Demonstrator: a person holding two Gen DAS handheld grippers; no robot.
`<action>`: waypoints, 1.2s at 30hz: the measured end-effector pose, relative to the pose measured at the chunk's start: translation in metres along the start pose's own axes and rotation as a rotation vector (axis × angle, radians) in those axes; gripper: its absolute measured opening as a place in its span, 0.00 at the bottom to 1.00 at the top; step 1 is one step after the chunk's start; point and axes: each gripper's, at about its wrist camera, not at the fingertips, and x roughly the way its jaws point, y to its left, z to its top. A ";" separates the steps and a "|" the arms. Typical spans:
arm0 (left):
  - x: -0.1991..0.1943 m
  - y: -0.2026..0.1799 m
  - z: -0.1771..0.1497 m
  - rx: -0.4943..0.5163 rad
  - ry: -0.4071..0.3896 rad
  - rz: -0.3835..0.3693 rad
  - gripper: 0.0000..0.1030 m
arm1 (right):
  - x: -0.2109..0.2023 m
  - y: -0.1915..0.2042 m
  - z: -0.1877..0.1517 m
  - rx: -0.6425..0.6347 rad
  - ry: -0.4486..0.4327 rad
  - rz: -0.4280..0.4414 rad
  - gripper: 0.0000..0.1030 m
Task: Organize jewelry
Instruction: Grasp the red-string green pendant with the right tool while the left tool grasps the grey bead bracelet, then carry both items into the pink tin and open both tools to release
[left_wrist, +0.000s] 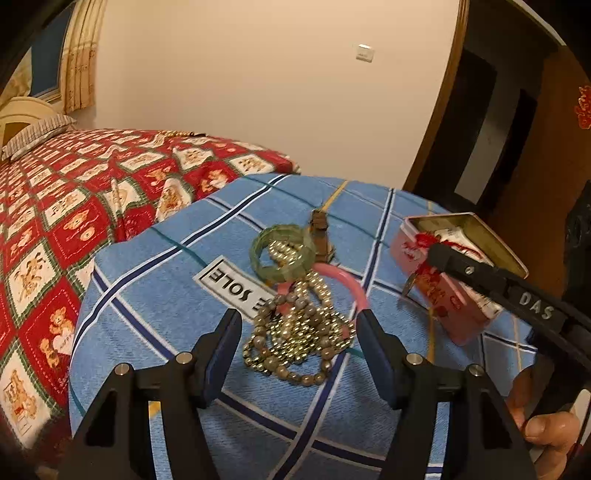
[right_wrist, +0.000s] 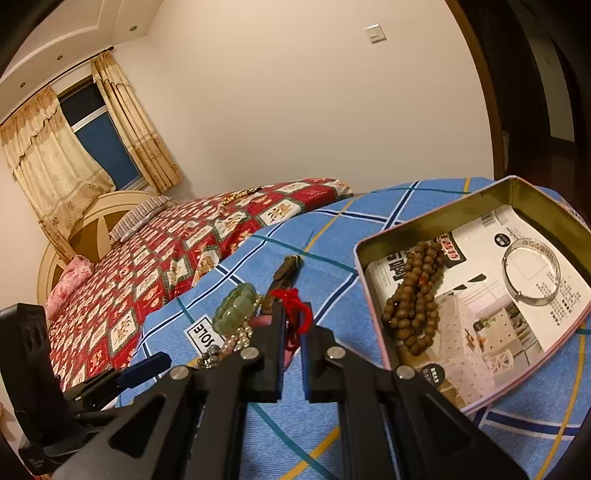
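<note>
**Red cord gripped above the tin, jewelry heap waiting on the blue cloth**

At far left, a red teddy-bear bedspread (left_wrist: 74, 206) covered the bed. Beside it, on the blue plaid cloth (left_wrist: 155, 280), the left gripper (left_wrist: 295, 328) hovered with its fingers spread wide and holding nothing, straddling a tangled heap: a green jade bangle (left_wrist: 282, 251) on top, gold bead strands (left_wrist: 295, 332) spilling toward the camera, a pink bangle (left_wrist: 343, 280) curving out at the right, and a brown strap (left_wrist: 319, 232) behind. Further right, the right gripper (right_wrist: 291, 321) had its fingers clenched on a red cord (right_wrist: 295, 306). At far right sat the open pink tin (right_wrist: 436, 218), lined with printed paper, holding a brown wooden bead bracelet (right_wrist: 413, 295) and, apart from it, a silver bangle (right_wrist: 532, 273).
</note>
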 end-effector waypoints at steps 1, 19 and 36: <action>0.002 -0.001 -0.001 0.005 0.012 0.002 0.63 | 0.000 0.000 0.000 0.000 0.000 -0.001 0.10; -0.001 -0.005 -0.006 0.030 0.022 -0.054 0.07 | -0.004 -0.003 0.000 0.029 -0.001 -0.008 0.10; -0.040 -0.010 0.019 0.030 -0.163 -0.082 0.07 | -0.026 -0.005 0.011 0.030 -0.097 0.028 0.10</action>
